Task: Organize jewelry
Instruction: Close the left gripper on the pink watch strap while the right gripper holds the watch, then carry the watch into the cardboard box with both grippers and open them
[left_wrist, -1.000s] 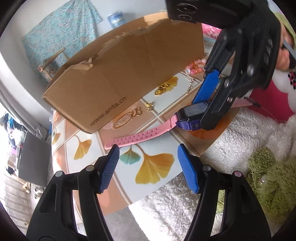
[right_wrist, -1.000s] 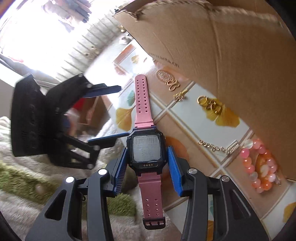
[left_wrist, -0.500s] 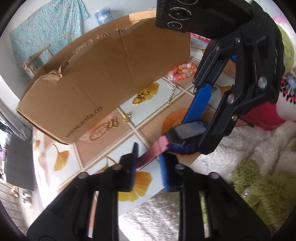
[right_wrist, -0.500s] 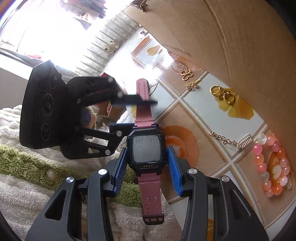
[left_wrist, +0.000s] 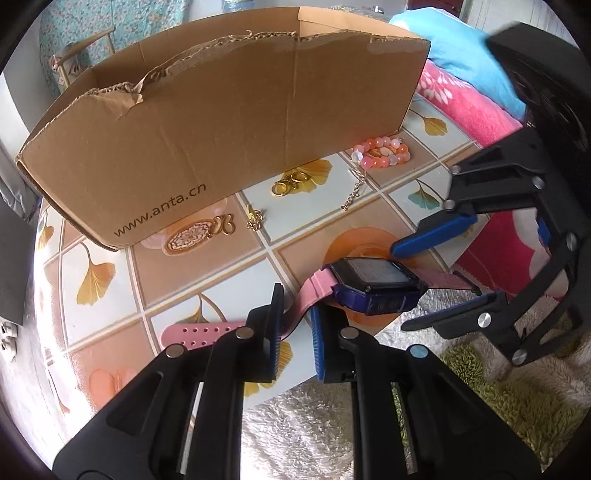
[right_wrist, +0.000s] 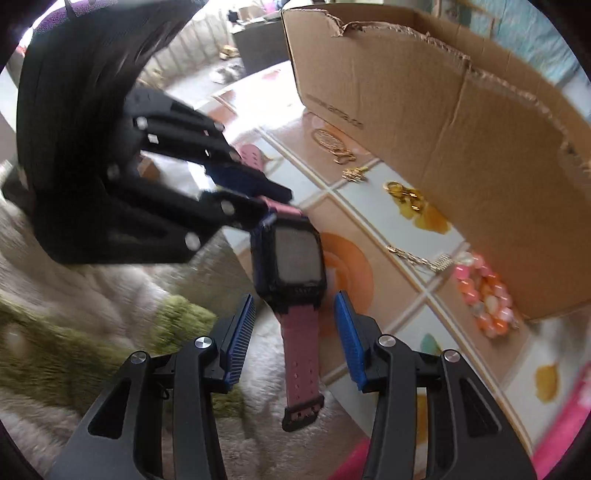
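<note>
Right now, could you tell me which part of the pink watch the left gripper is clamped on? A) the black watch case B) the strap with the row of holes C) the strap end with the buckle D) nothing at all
B: in the left wrist view the left gripper pinches the watch by its holed pink strap, away from the case.

Your left gripper (left_wrist: 295, 336) has just closed on the pink strap (previously open); your right gripper (right_wrist: 293, 336) has released the watch (right_wrist: 286, 258) body.
</note>
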